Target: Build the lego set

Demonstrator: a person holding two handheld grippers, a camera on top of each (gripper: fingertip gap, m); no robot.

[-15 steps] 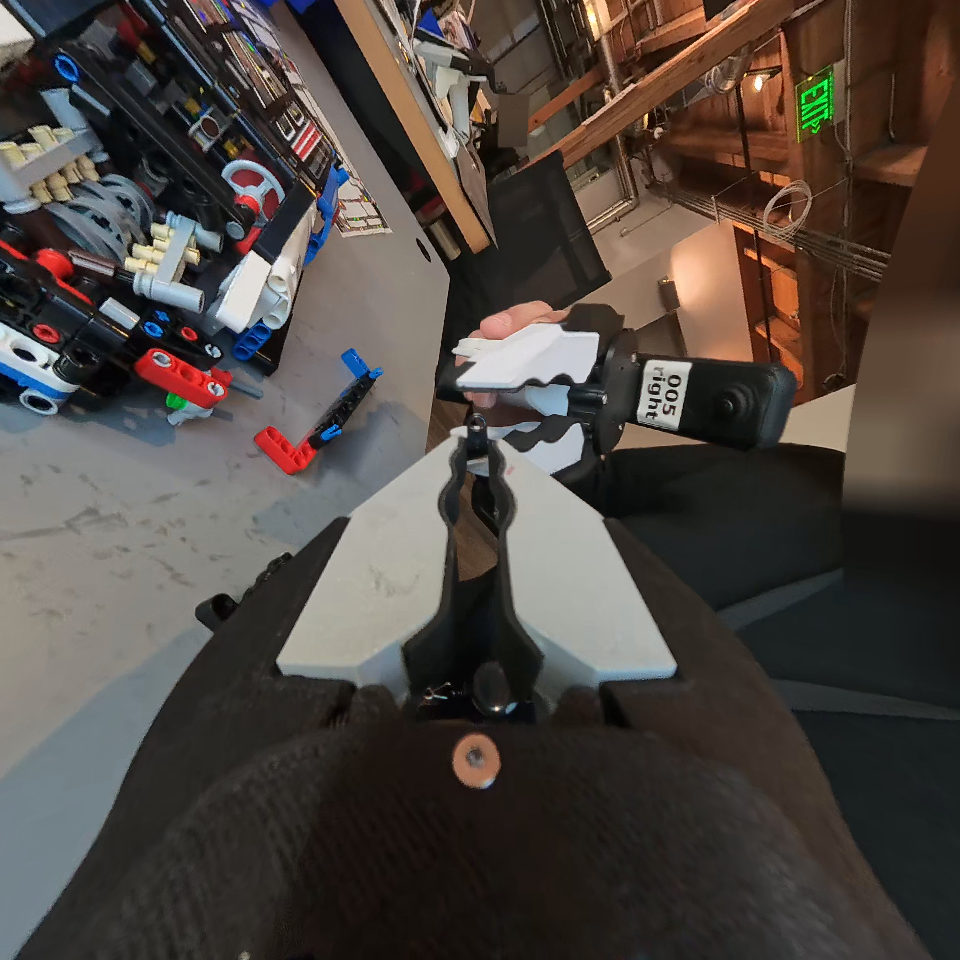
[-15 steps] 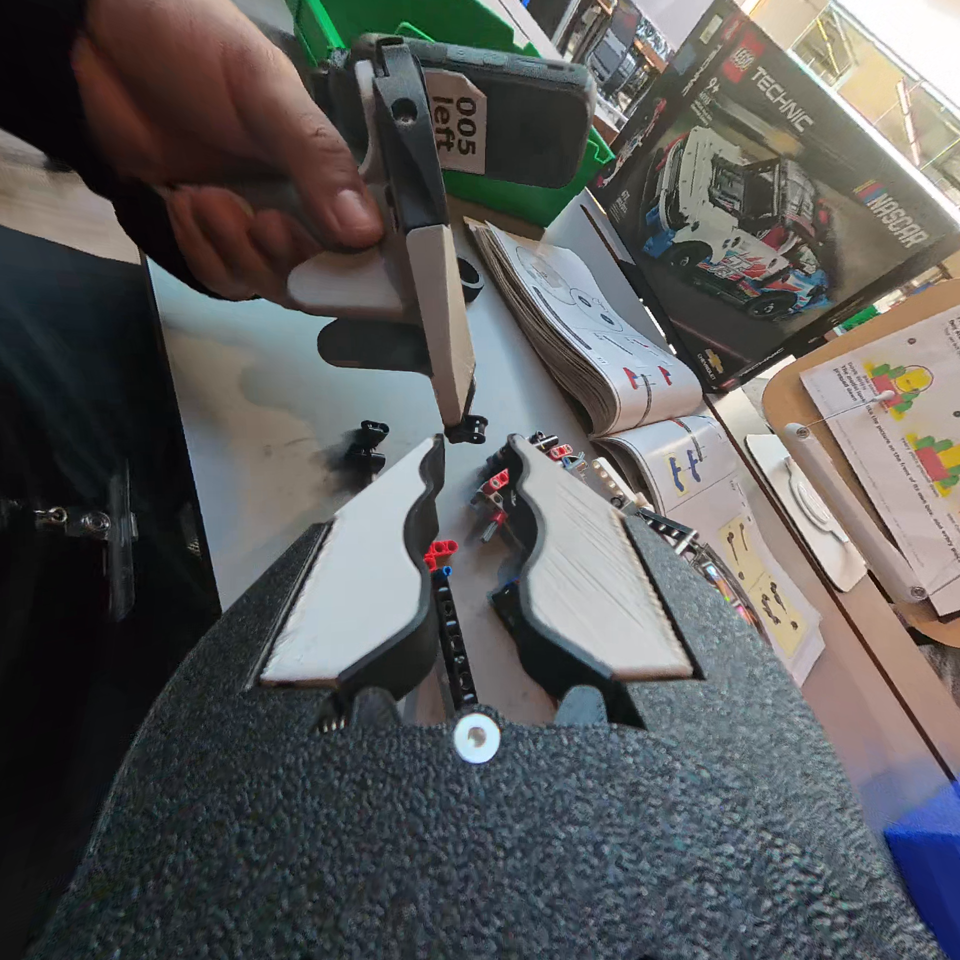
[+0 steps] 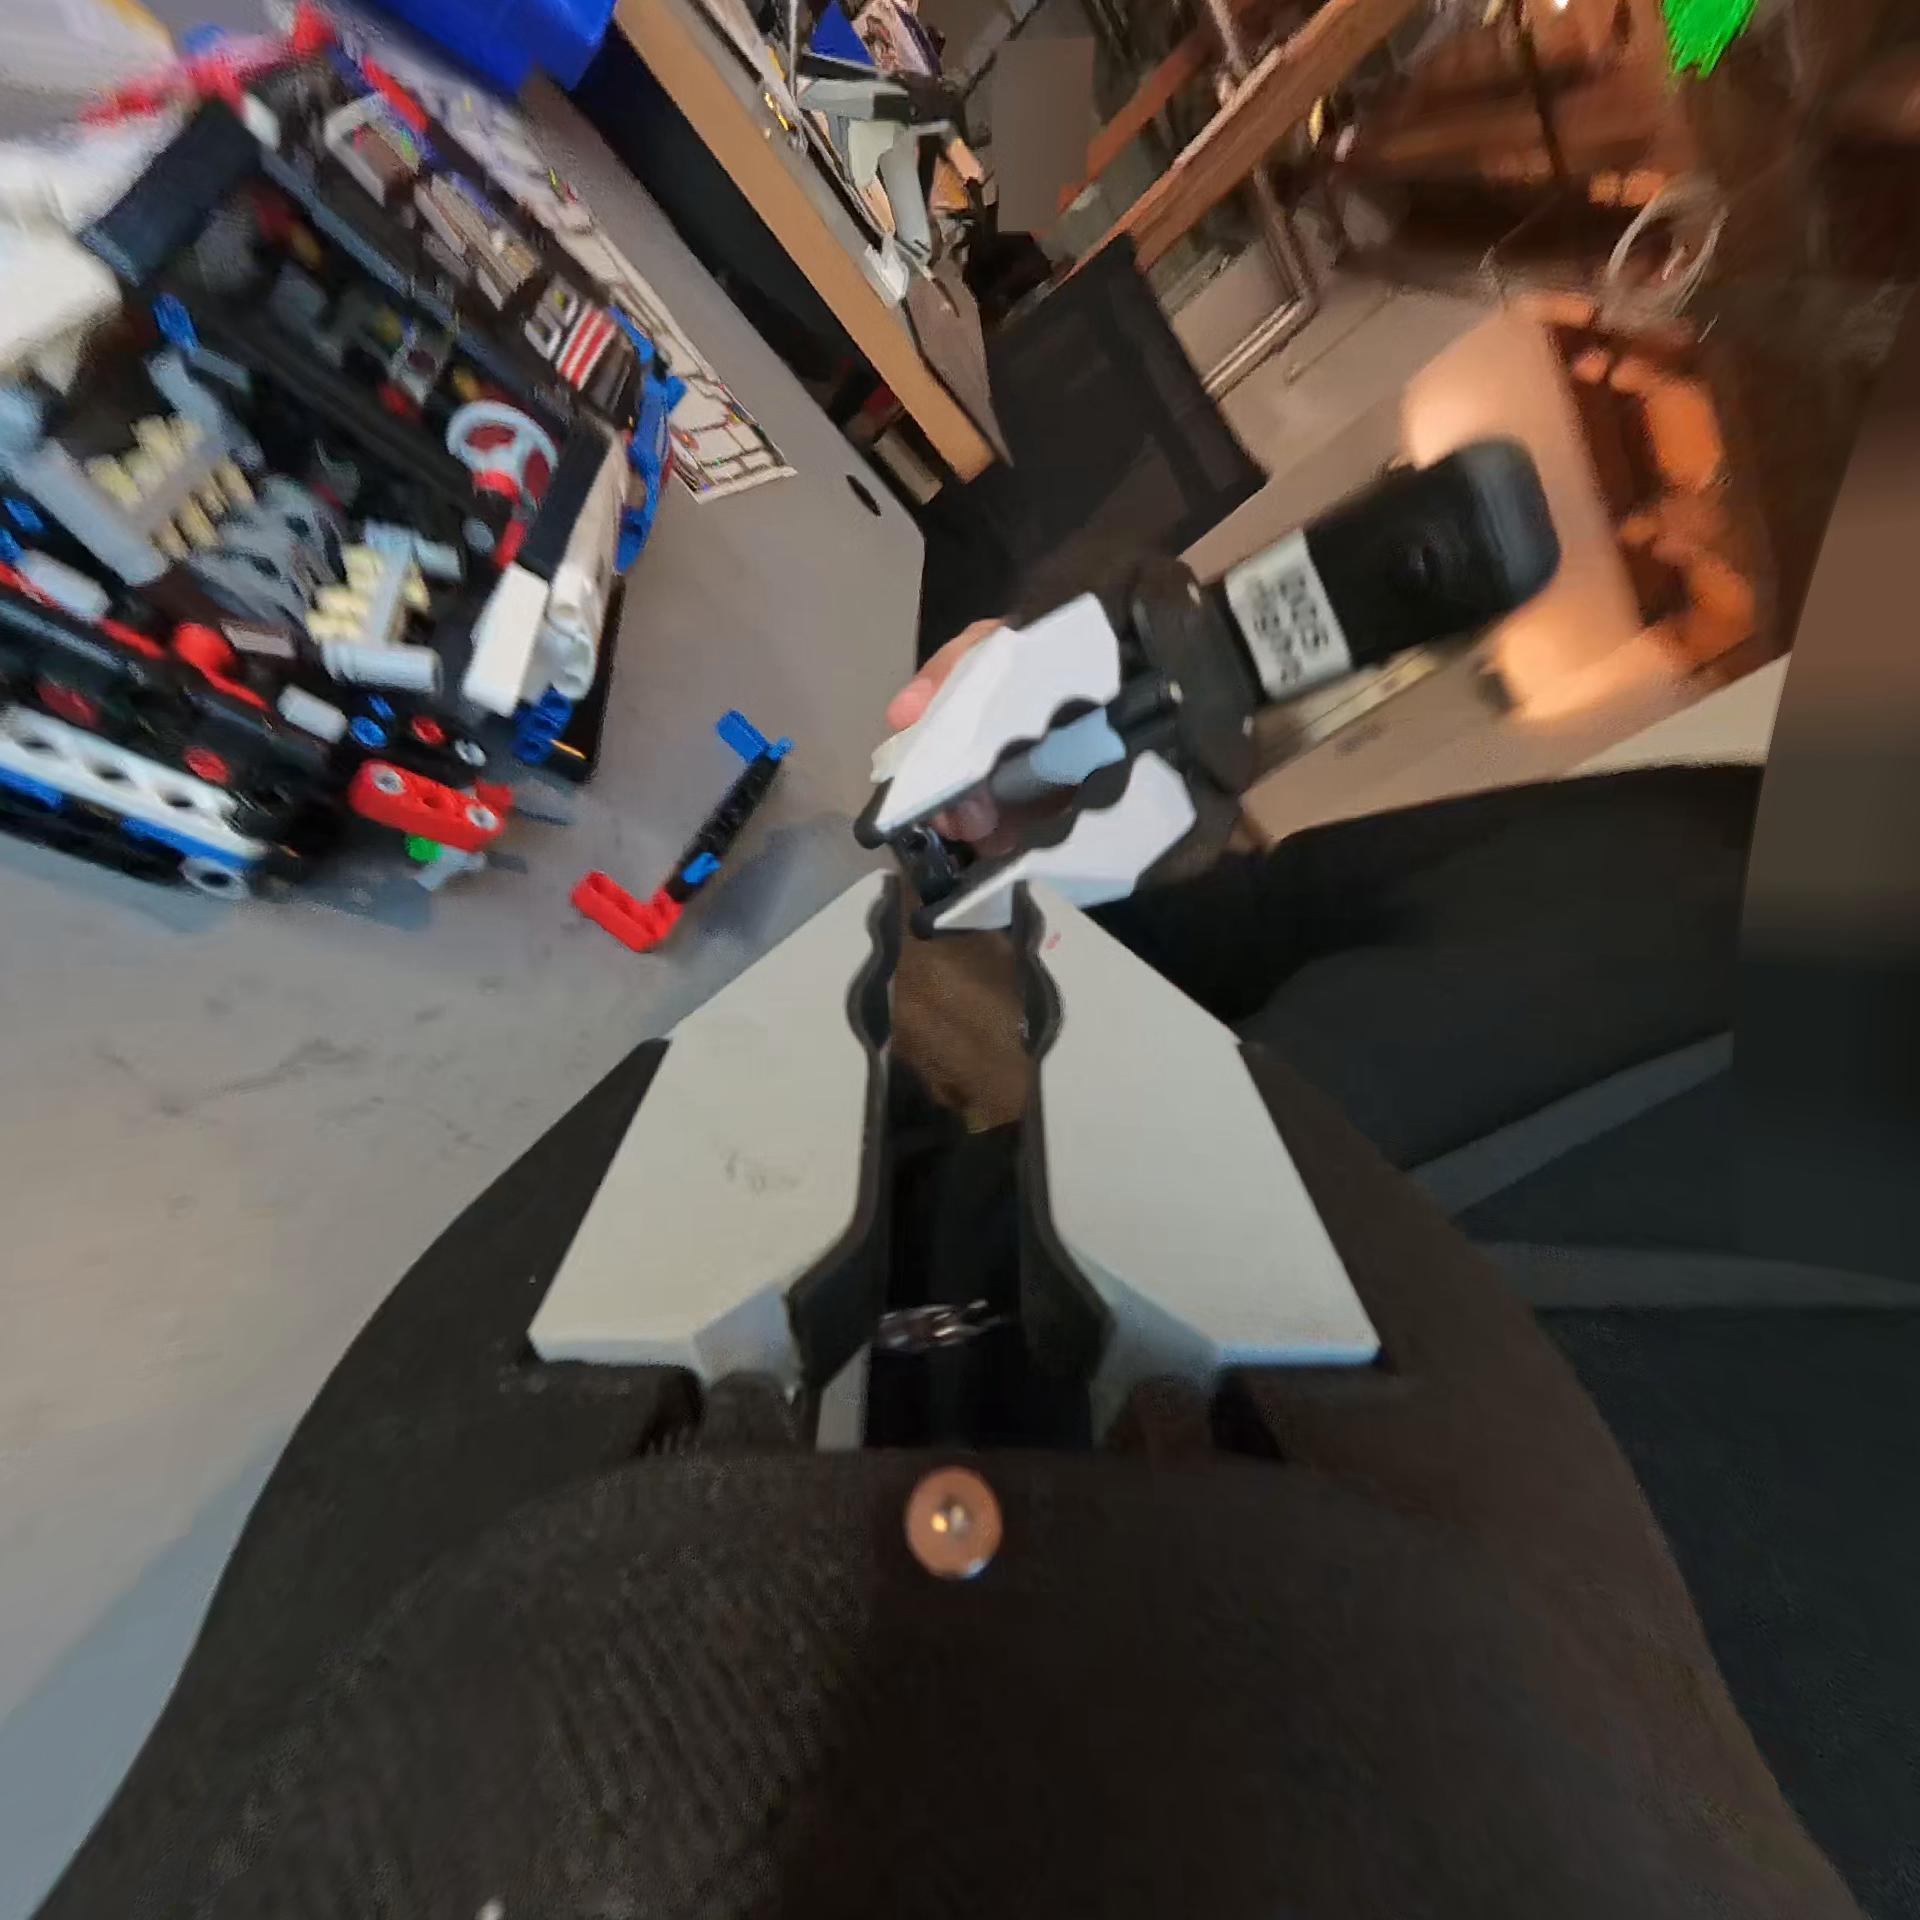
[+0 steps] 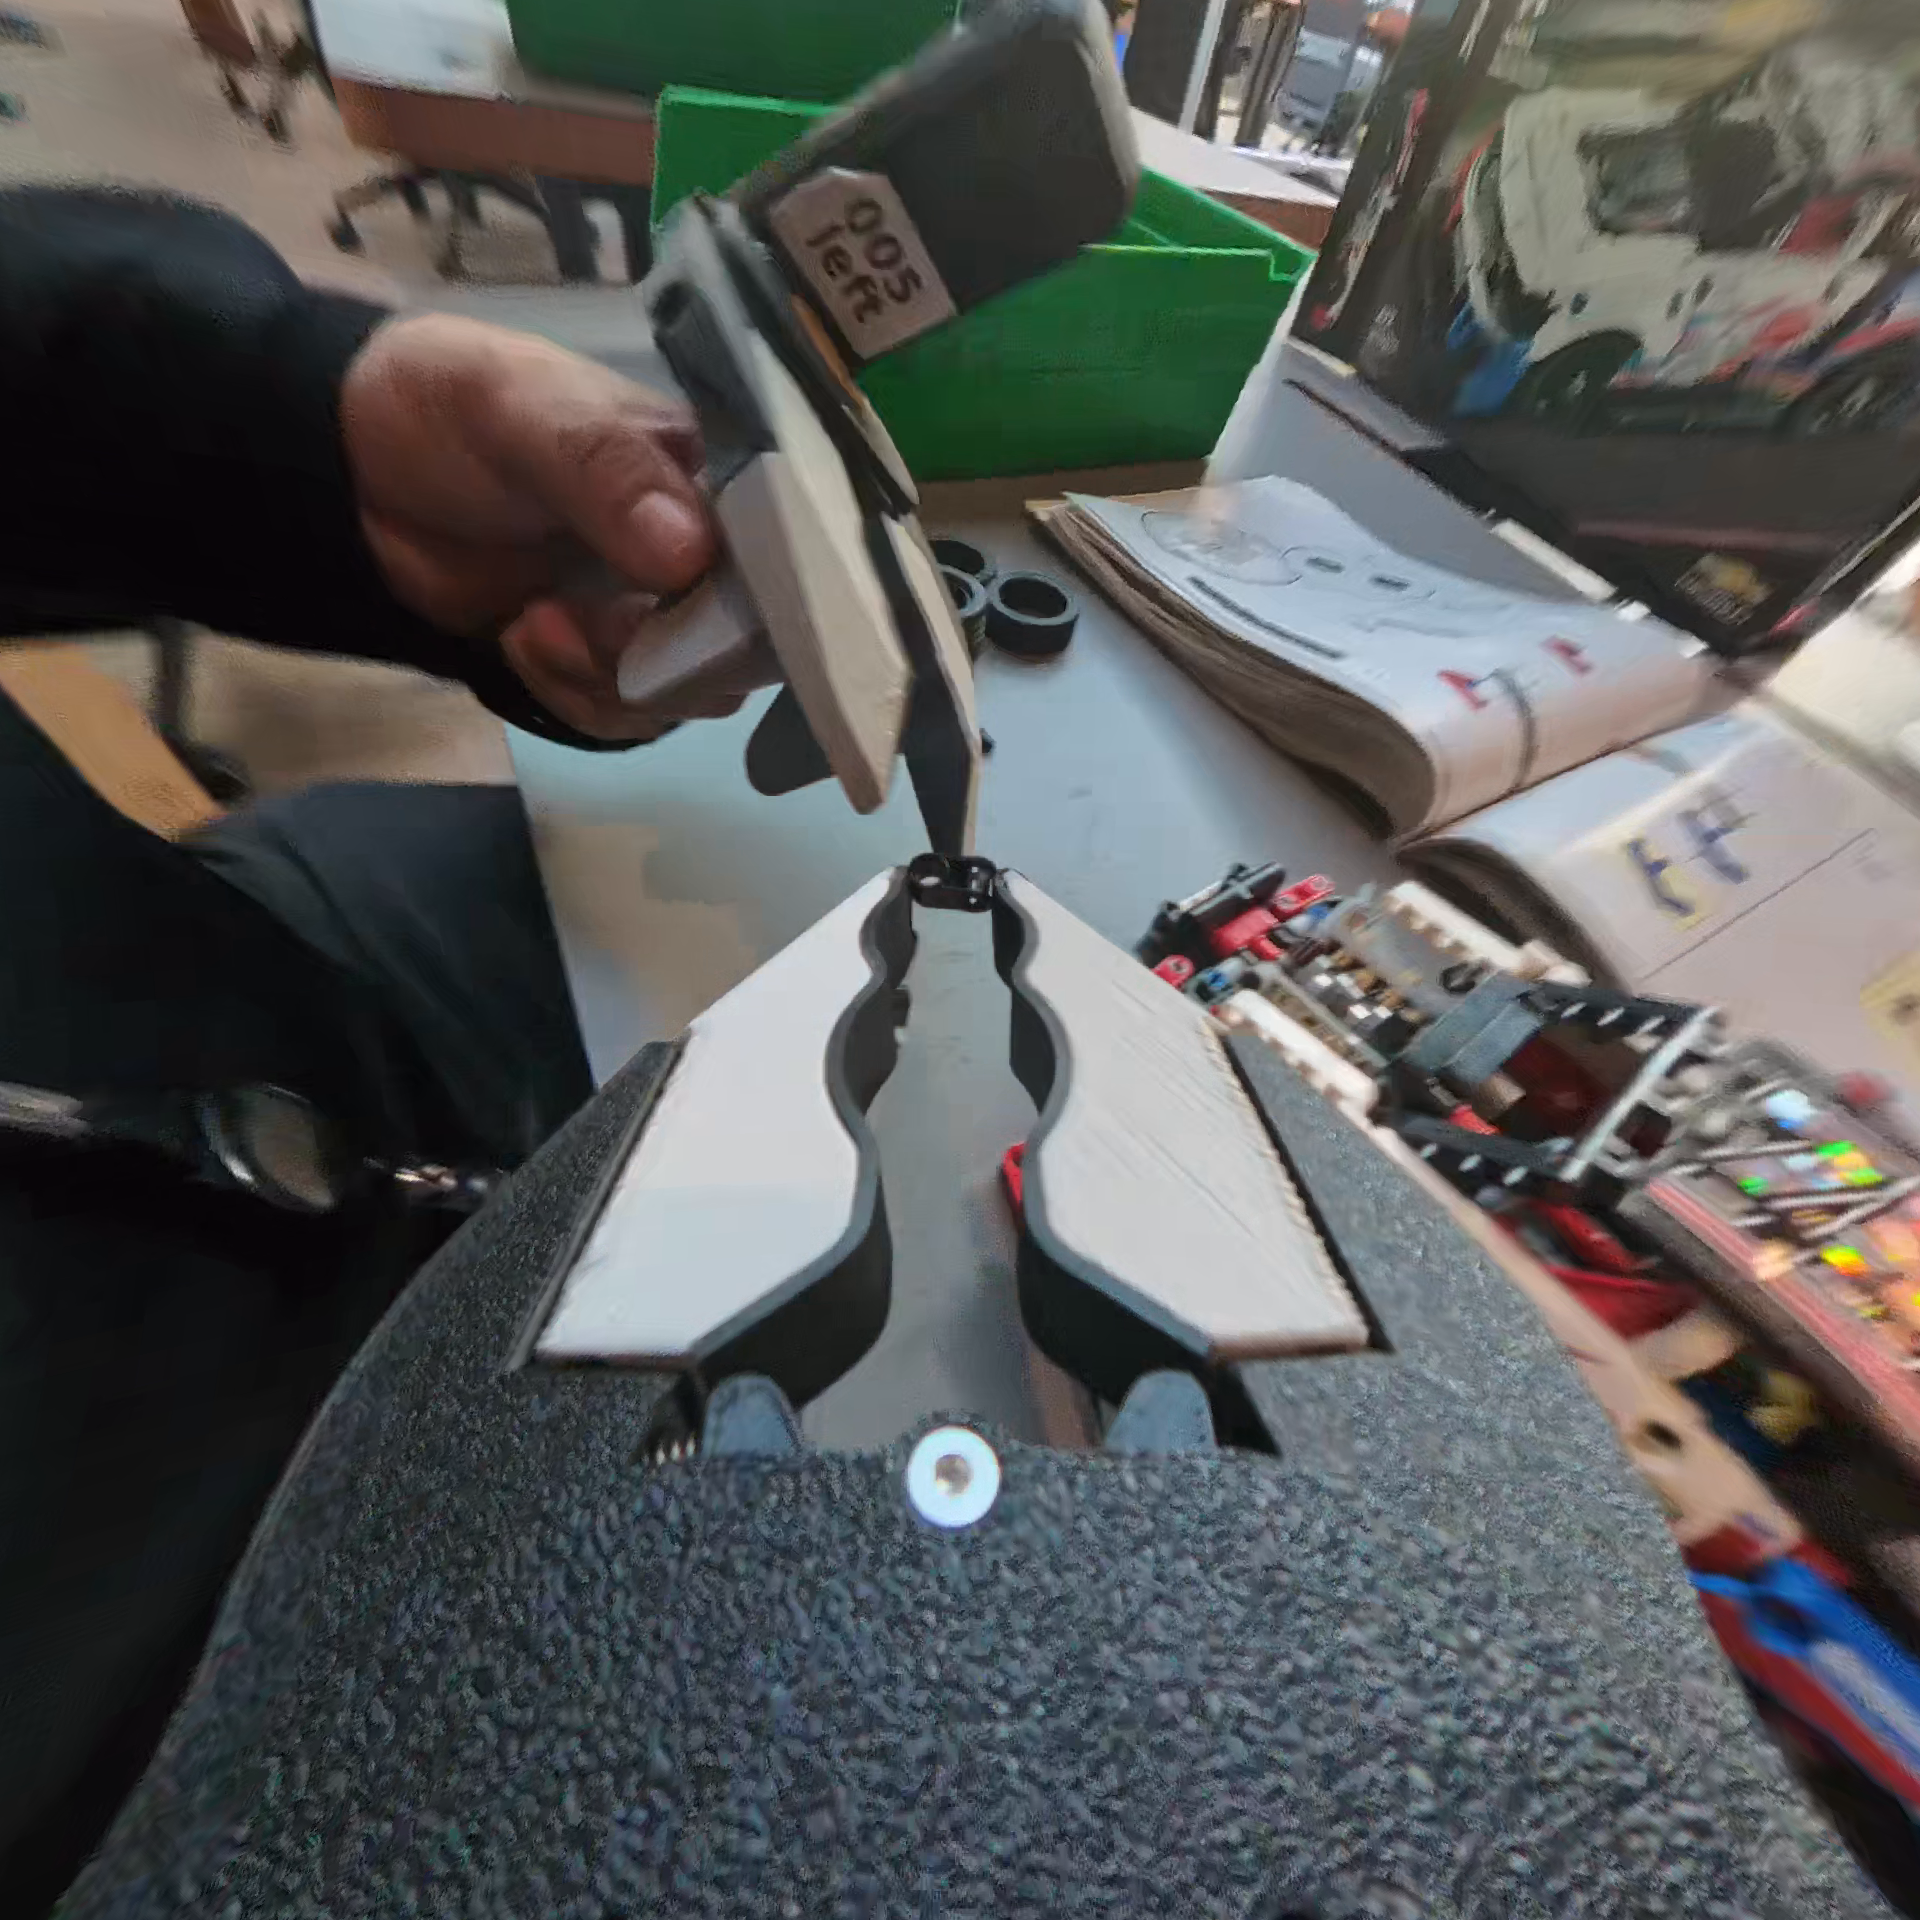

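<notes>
Right now my right gripper (image 4: 951,883) pinches a small black connector (image 4: 951,885) by its tips above the bench (image 4: 1091,790); my left gripper (image 3: 951,914) is spread. Such a shallow grip could let it slip.

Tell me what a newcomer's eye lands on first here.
The two tools meeting tip to tip mid-frame: the right tool pinches a small black connector, with the left tool above it. Next, the half-built lego car on the grey table, then the open instruction booklet.
</notes>
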